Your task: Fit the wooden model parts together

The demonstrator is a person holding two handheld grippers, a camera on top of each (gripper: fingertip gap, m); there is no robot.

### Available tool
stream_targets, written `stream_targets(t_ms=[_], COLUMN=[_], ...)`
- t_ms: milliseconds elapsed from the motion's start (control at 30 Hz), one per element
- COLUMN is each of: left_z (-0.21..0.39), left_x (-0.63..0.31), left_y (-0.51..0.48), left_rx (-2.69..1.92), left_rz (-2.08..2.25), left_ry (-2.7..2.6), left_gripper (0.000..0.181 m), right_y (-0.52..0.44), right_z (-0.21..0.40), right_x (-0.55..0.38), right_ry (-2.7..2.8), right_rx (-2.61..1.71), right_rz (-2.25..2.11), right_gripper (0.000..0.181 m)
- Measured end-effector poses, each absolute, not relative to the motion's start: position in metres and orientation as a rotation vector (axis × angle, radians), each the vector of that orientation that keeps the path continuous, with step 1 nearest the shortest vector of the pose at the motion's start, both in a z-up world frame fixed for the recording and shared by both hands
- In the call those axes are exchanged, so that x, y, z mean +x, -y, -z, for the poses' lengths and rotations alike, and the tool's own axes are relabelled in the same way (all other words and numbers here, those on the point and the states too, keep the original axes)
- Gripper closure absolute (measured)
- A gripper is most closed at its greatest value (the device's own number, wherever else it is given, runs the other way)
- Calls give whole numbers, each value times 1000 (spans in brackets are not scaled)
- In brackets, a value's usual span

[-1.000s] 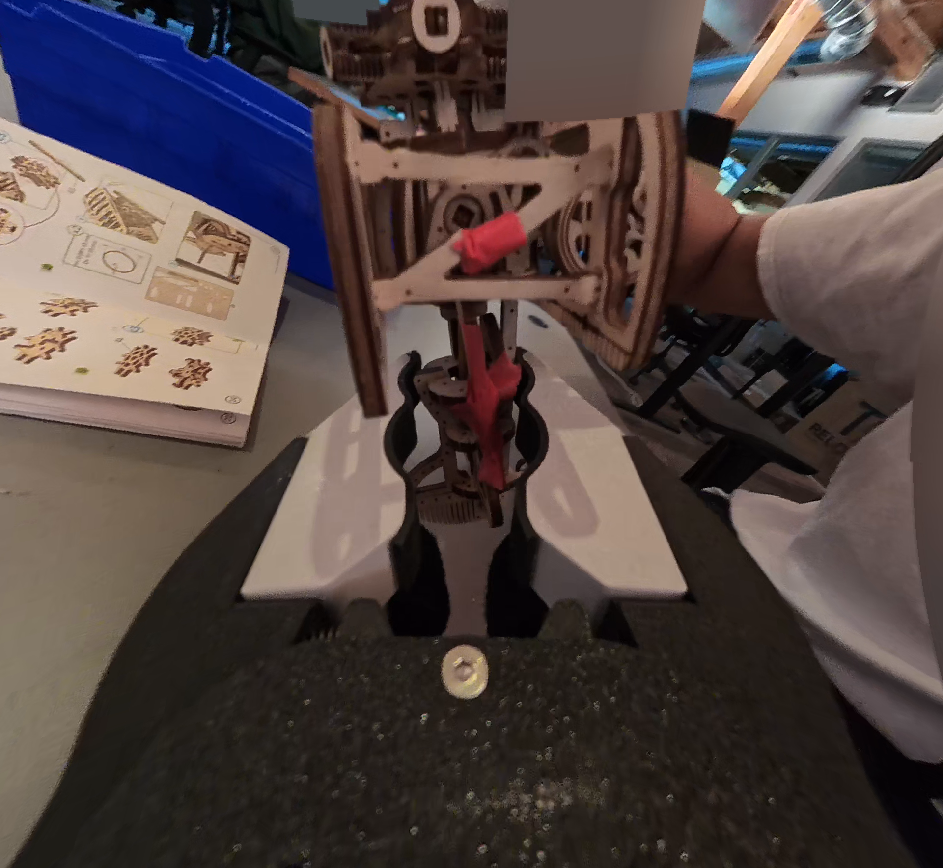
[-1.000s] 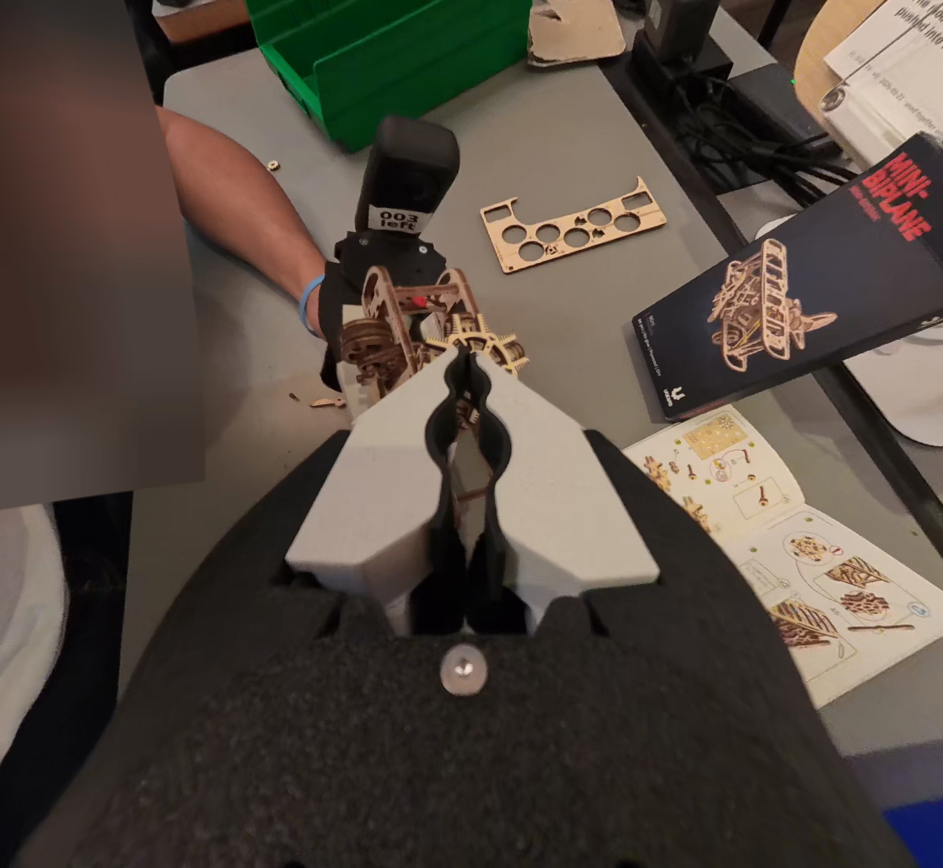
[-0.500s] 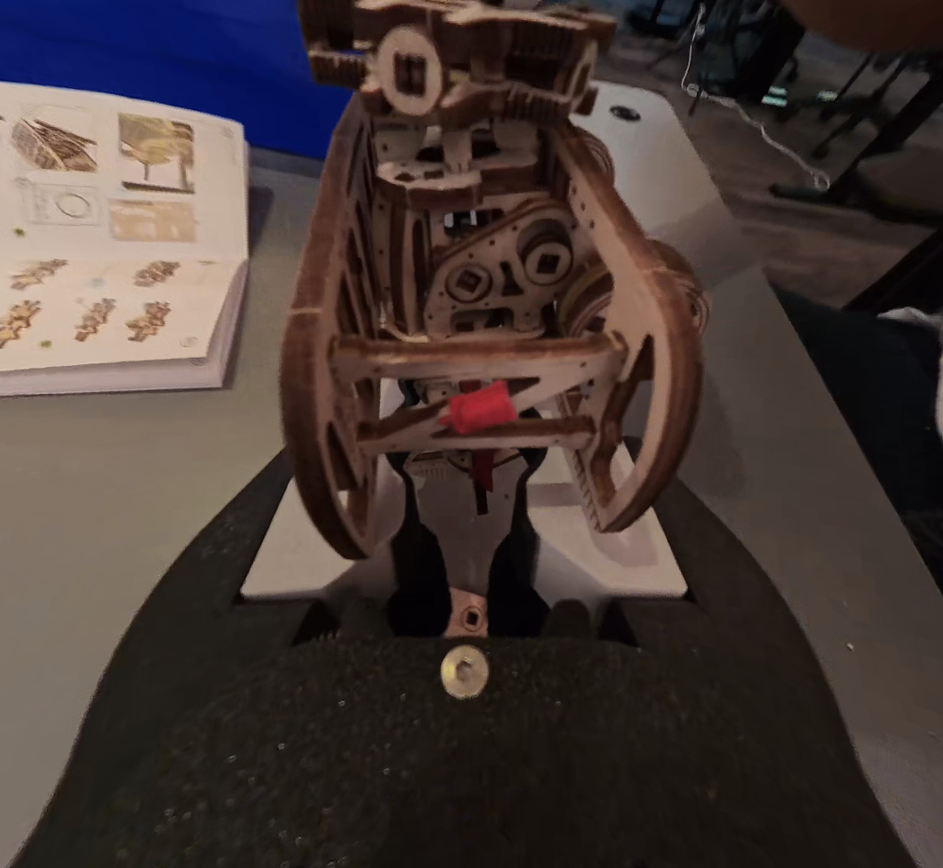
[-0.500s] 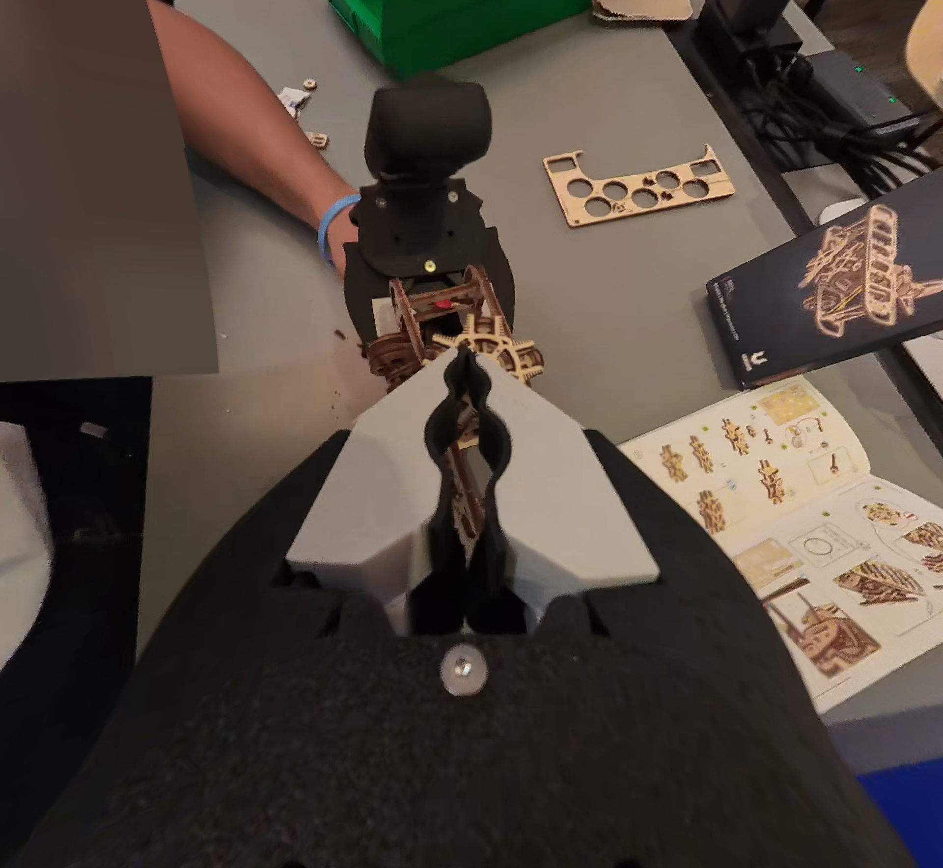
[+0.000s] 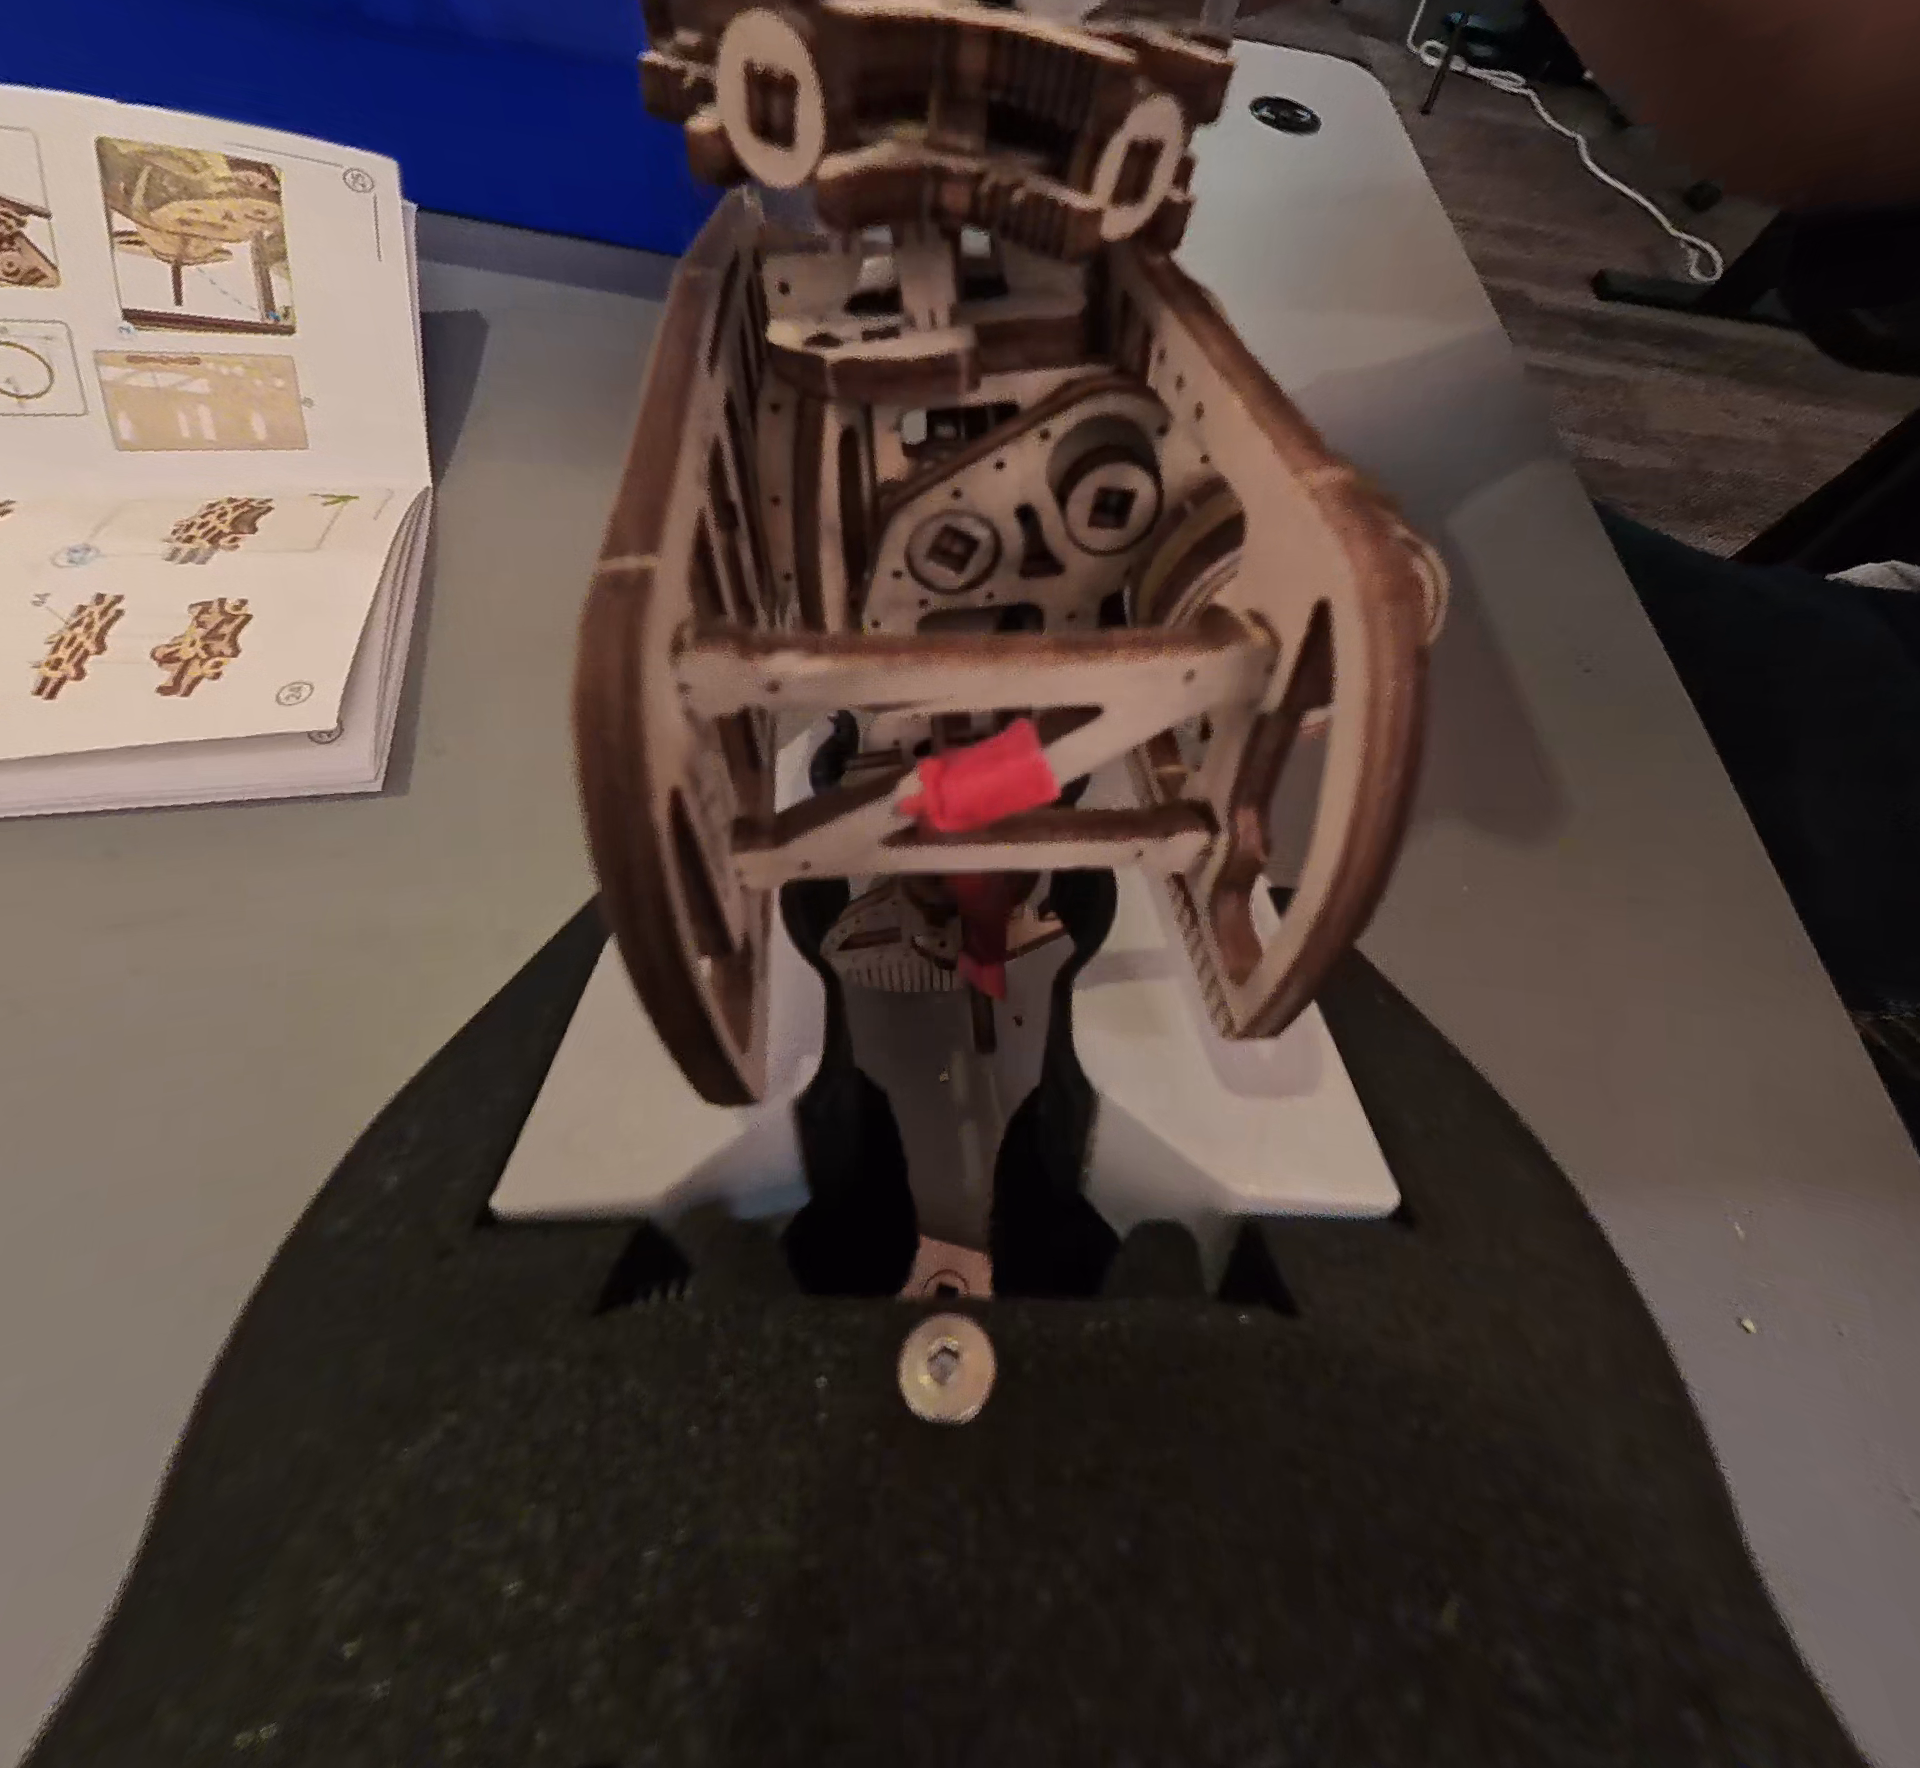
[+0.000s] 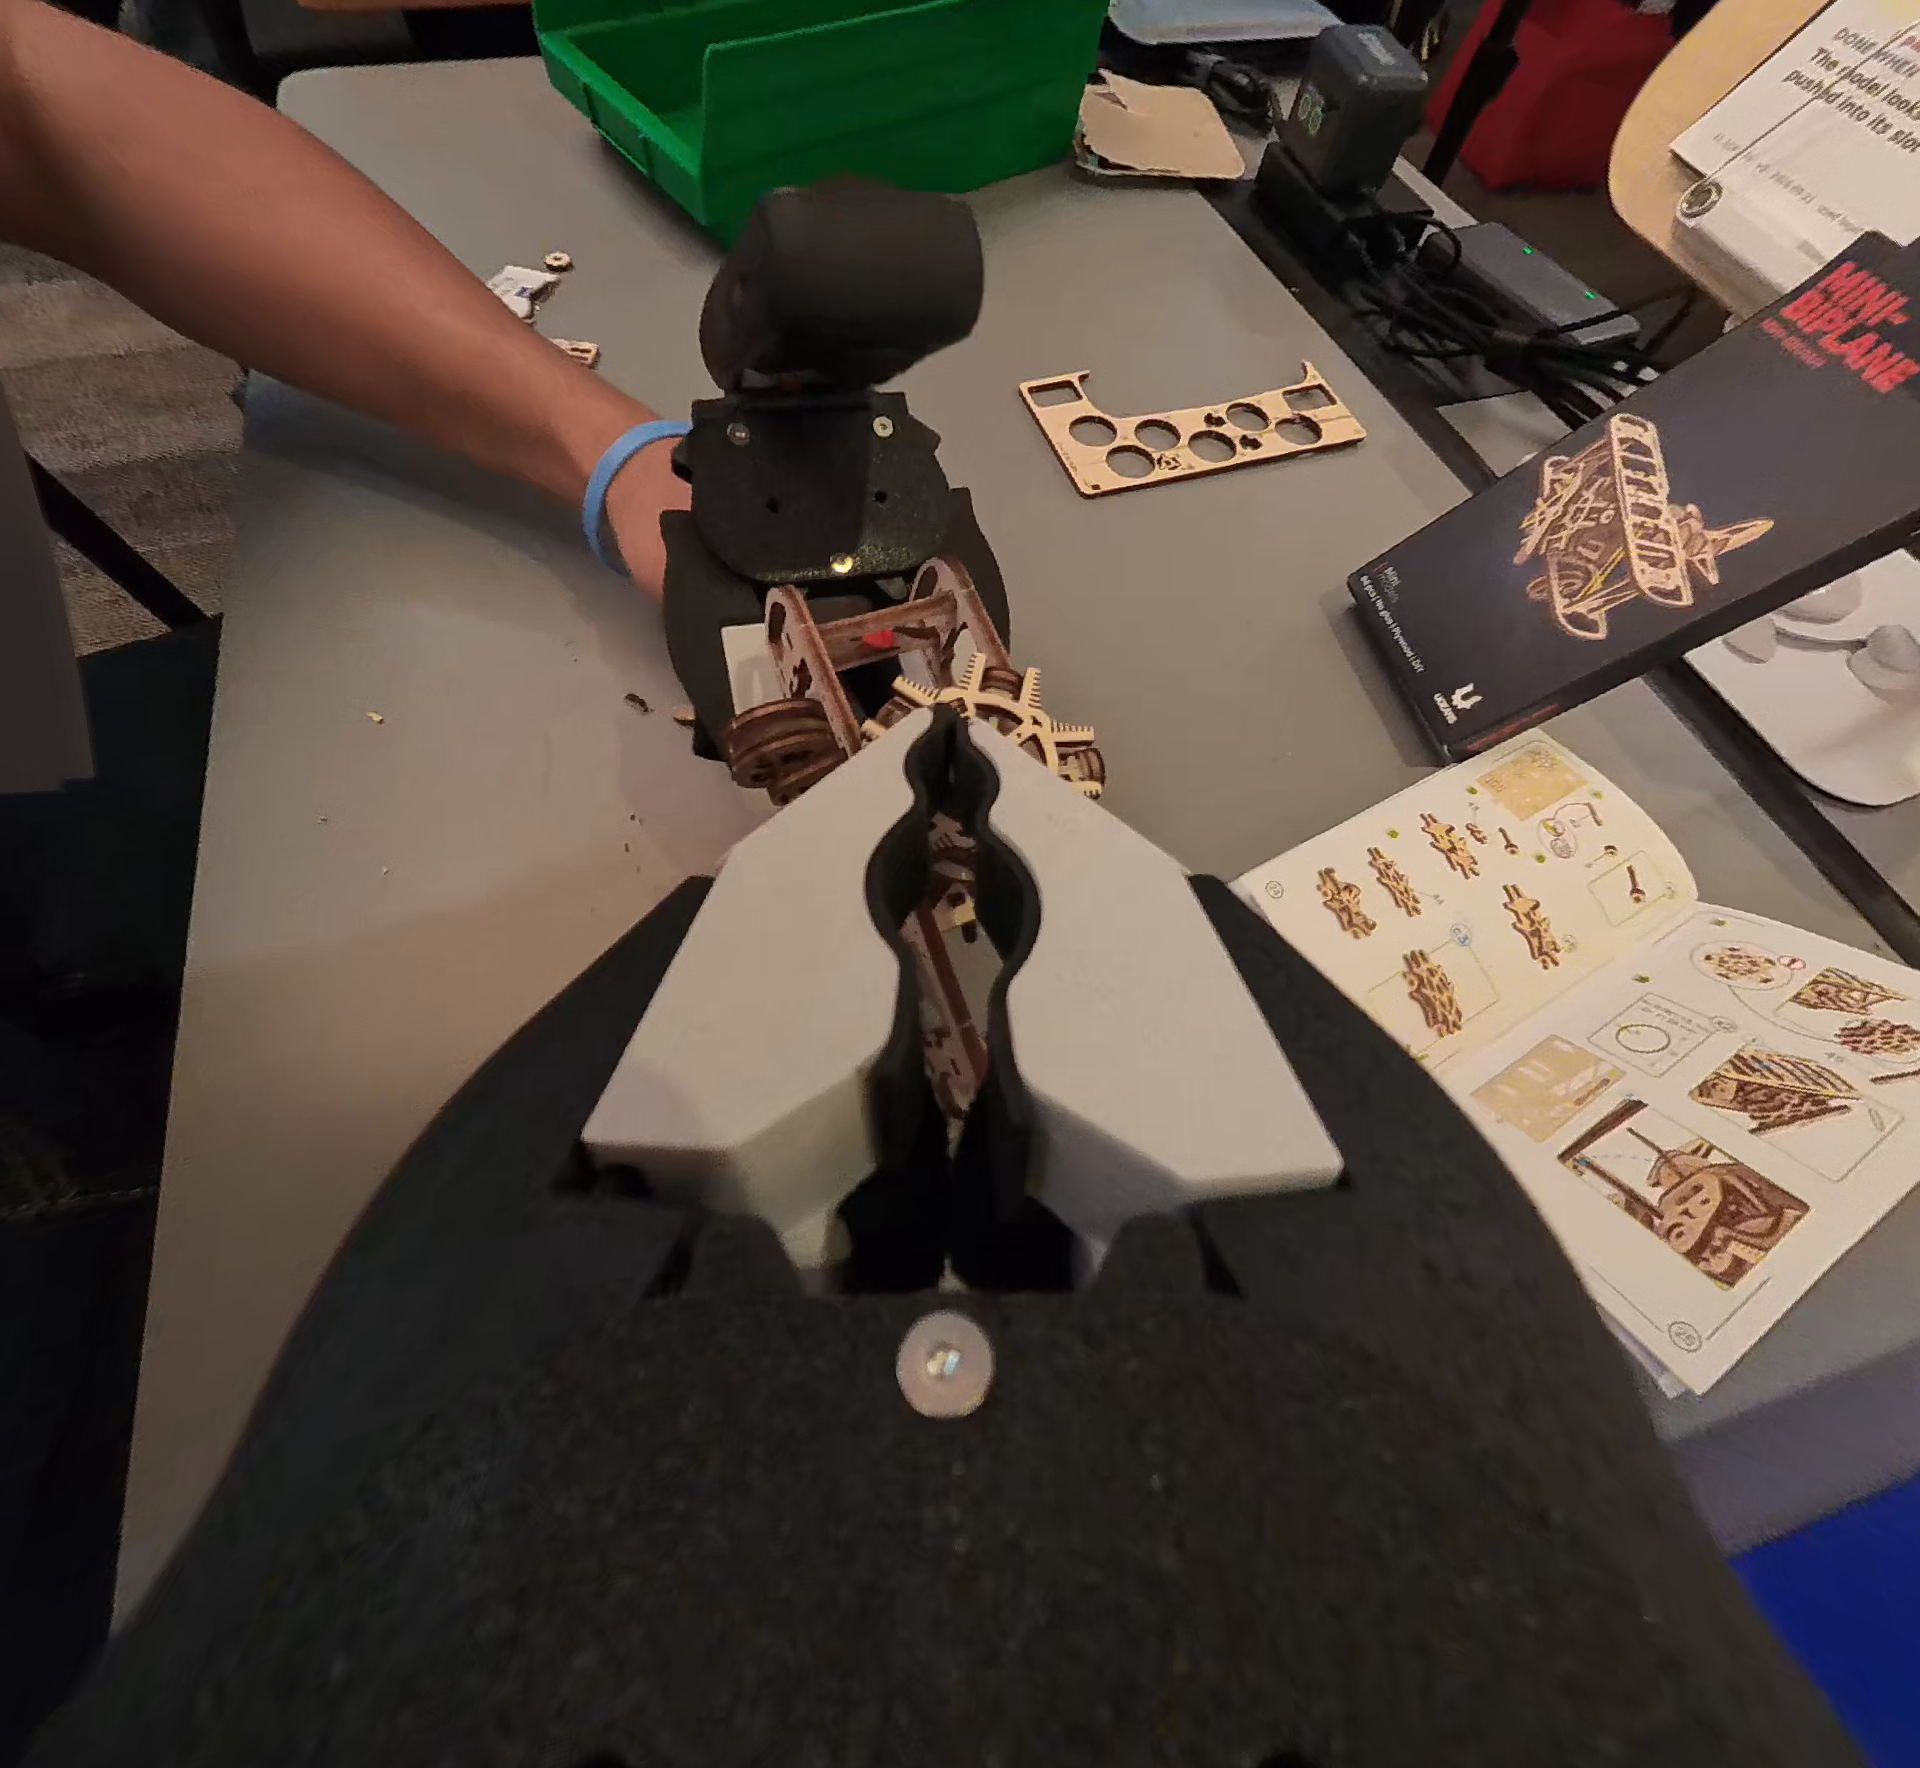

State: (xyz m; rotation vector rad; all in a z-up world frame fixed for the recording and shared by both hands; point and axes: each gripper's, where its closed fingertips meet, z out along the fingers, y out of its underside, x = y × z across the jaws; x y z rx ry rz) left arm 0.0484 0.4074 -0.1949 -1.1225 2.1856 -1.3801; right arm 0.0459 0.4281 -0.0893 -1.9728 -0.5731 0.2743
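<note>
Grey table (image 5: 260, 991) now lies under the wooden model (image 5: 987, 523), both jaws still clamping it.

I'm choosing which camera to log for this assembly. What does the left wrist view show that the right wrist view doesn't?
Only the left wrist view shows the blue bin and the model's inner plates with the red piece close up. Only the right wrist view shows the green bin, the punched wooden sheet, the dark box and the left gripper from outside. Both show the wooden model, the open manual and the grey table.
</note>
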Motion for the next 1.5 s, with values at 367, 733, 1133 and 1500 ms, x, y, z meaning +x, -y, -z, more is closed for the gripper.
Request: stream_targets(t_ms=[367,733,1133,1500], left_z=[203,212,166,154], left_x=[44,18,40,47], left_y=[-412,-410,-394,-406], left_rx=[-1141,-1275,-1235,-1068], left_rz=[1208,1066,1676,1651], left_ry=[-2280,-2510,-2087,-1937], left_gripper=[149,149,149,149], right_y=[-414,-404,-441,-459], right_z=[99,117,64,42], right_x=[54,54,40,58], right_ry=[569,447,437,504], right_rx=[-1816,-1819,-1920,-1897], right_rz=[-402,-717,-552,-291], right_gripper=[181,181,181,181])
